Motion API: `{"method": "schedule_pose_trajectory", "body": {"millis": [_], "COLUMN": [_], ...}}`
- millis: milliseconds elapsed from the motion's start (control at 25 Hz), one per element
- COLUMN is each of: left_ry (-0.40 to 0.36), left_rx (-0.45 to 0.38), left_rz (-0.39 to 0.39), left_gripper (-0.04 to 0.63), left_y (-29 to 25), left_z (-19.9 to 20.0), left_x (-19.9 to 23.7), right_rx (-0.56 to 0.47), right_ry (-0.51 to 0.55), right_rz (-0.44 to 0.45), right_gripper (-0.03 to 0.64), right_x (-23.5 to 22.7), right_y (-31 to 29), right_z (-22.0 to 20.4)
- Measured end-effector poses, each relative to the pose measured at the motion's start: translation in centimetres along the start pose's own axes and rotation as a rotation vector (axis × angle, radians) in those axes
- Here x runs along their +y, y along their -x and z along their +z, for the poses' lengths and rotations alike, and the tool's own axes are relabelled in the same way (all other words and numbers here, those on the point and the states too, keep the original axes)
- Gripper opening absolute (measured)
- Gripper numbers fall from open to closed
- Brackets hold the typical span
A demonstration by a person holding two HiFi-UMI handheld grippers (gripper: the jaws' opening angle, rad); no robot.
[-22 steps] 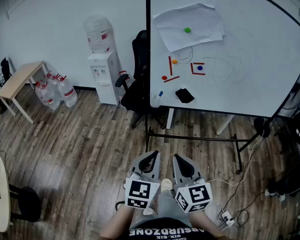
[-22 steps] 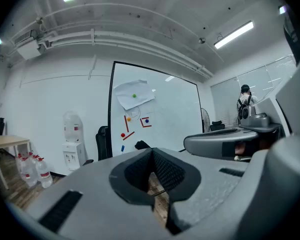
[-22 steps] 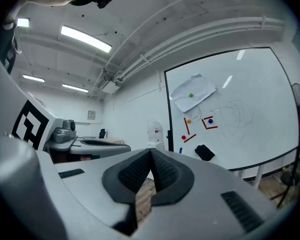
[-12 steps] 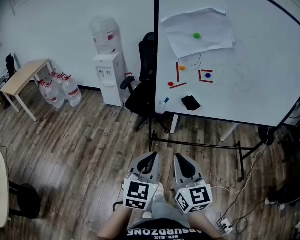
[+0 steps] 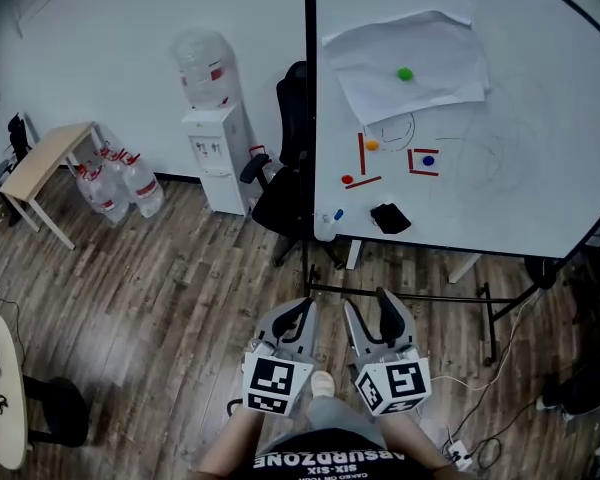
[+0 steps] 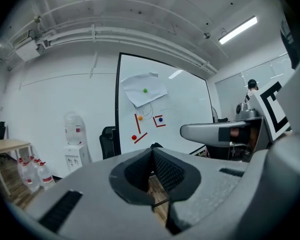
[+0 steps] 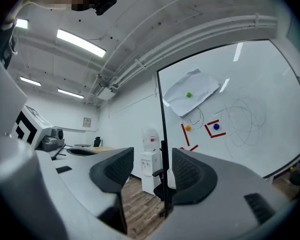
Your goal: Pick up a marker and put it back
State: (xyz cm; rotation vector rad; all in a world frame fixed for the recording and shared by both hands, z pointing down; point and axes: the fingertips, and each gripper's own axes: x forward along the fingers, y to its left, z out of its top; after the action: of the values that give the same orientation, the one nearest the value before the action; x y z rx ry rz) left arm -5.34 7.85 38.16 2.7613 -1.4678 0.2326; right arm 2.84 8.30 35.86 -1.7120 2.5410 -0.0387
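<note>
Well short of the whiteboard (image 5: 540, 98), approach step: left gripper (image 5: 302, 313) clenched, empty; right gripper (image 5: 368, 306) released, empty. Next, likely: reach the blue-capped marker (image 5: 332, 220) at its lower edge.

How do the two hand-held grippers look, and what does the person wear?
Both the left hand-held gripper and the right hand-held gripper have light grey, rounded jaws lined with black ribbed pads. Each carries a white cube with black square markers. The person wears a black shirt with white lettering.
</note>
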Motion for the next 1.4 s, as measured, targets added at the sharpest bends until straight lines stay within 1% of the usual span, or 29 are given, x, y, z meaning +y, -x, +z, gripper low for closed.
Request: {"method": "schedule_pose_trajectory", "body": {"millis": [40,160,480,600,880,1160,1400], "left_ry": [-0.004,-0.015,-0.022,-0.029,-0.019,-0.021,-0.021], "left_rx": [0.001,-0.001,0.009,0.016,0.031,0.062,0.066], "left_rz": [-0.001,-0.005,-0.018,-0.028,-0.043,-0.027,-0.023], "left_gripper": [0.006,0.006,0.006,0.006,0.006,0.006,0.006], "left_y": [-0.5,-2.1,-5.9,-7.4,-9.8,-12.1,-14.8], "left_z": [0.1,0.6,0.9,0.9,0.6,-0.2,-0.2], "left_x": [0.5,1.7,4.0,4.4,4.9,5.7,6.1], "right_rx": [-0.007,-0.020,0.000,0.008,0.025,0.048,0.075], "right_ry": [0.002,0.001,-0.021,-0.027,-0.041,-0.063,-0.073], "right_rz": [-0.011,-0.024,-0.028,-0.026,-0.010,0.012,0.033], "right_gripper": [0.226,0.250,0.255,0.255,0.255,0.255,0.255], "right_x": [-0.4,-1.5,-3.6,-4.5,-6.1,-7.9,-9.7], "right_y": [-0.7,-2.8,-7.5,-9.1,-11.8,-14.4,-16.8], "right_z": [0.2,0.7,0.3,0.1,-0.5,-1.7,-3.2]}}
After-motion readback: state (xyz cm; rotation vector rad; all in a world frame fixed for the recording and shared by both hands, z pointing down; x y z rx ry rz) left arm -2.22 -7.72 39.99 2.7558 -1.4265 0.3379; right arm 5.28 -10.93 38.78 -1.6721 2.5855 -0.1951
